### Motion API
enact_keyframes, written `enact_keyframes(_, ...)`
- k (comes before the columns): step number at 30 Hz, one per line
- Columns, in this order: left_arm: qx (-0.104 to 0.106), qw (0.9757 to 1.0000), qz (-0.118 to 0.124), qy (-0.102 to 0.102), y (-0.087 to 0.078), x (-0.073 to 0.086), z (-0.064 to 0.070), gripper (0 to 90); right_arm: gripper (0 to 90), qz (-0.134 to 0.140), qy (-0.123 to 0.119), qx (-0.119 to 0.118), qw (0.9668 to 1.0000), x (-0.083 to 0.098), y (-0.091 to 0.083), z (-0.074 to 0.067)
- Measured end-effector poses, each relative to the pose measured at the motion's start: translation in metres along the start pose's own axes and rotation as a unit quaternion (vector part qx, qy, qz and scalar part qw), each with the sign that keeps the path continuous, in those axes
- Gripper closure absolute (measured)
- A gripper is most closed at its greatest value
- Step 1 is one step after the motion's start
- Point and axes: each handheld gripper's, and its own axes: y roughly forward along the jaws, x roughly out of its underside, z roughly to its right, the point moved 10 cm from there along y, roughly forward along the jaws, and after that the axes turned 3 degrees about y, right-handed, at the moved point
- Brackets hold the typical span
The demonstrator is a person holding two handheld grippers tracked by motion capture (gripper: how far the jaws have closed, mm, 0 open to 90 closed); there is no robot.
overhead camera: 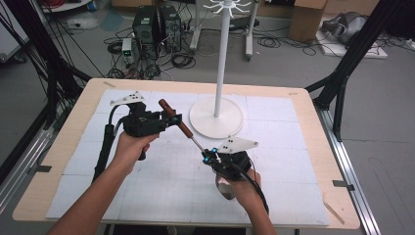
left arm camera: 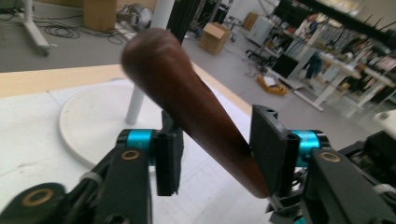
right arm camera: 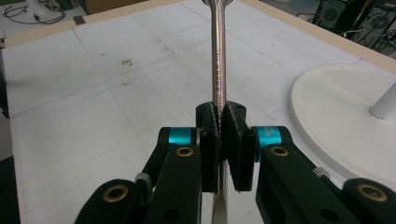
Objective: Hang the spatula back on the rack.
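A utensil with a brown wooden handle (overhead camera: 170, 112) and a thin metal shaft (overhead camera: 195, 142) hangs slanted above the white mat, held from both ends. My left gripper (overhead camera: 172, 119) is shut on the handle; in the left gripper view the handle (left arm camera: 187, 98) runs slantwise between the left gripper (left arm camera: 215, 151) pads, touching both. My right gripper (overhead camera: 208, 156) is shut on the shaft lower down. In the right gripper view the shiny shaft (right arm camera: 218, 56) rises from the pinched pads of the right gripper (right arm camera: 222, 122). A rounded metal end (overhead camera: 223, 188) shows under the right hand.
A white stand with a round base (overhead camera: 216, 117) and tall pole (overhead camera: 221, 63) sits at the mat's far middle, just beyond the utensil; its base (right arm camera: 336, 107) lies to my right gripper's right. The wooden table edge (overhead camera: 58, 147) frames the mat. Cables and computer cases lie on the floor behind.
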Motion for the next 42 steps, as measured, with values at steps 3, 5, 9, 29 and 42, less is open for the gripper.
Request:
enact_keyframes(3, 0.005, 1.0000, -0.001, -0.003, 0.001, -0.004, 0.002, 59.4, 84.6, 0.003, 0.002, 0.000, 1.0000, -0.001, 0.001, 0.000)
enact_keyframes(5, 0.012, 0.9999, 0.003, -0.008, 0.002, -0.006, 0.004, 61.1, 84.6, 0.002, 0.004, 0.001, 1.0000, -0.001, 0.001, 0.001)
enact_keyframes(9, 0.040, 0.9987, 0.020, -0.025, 0.002, -0.015, 0.015, 65.4, 84.6, 0.008, 0.006, 0.000, 1.0000, -0.003, 0.000, 0.001)
enact_keyframes(29, 0.097, 0.9932, 0.051, 0.042, -0.003, -0.050, 0.067, 73.0, 84.1, 0.053, 0.003, -0.029, 0.9982, -0.024, -0.013, -0.005)
enact_keyframes(42, 0.132, 0.9848, 0.047, 0.103, -0.009, -0.063, 0.091, 73.1, 53.4, 0.123, -0.010, -0.111, 0.9862, -0.047, -0.032, -0.010)
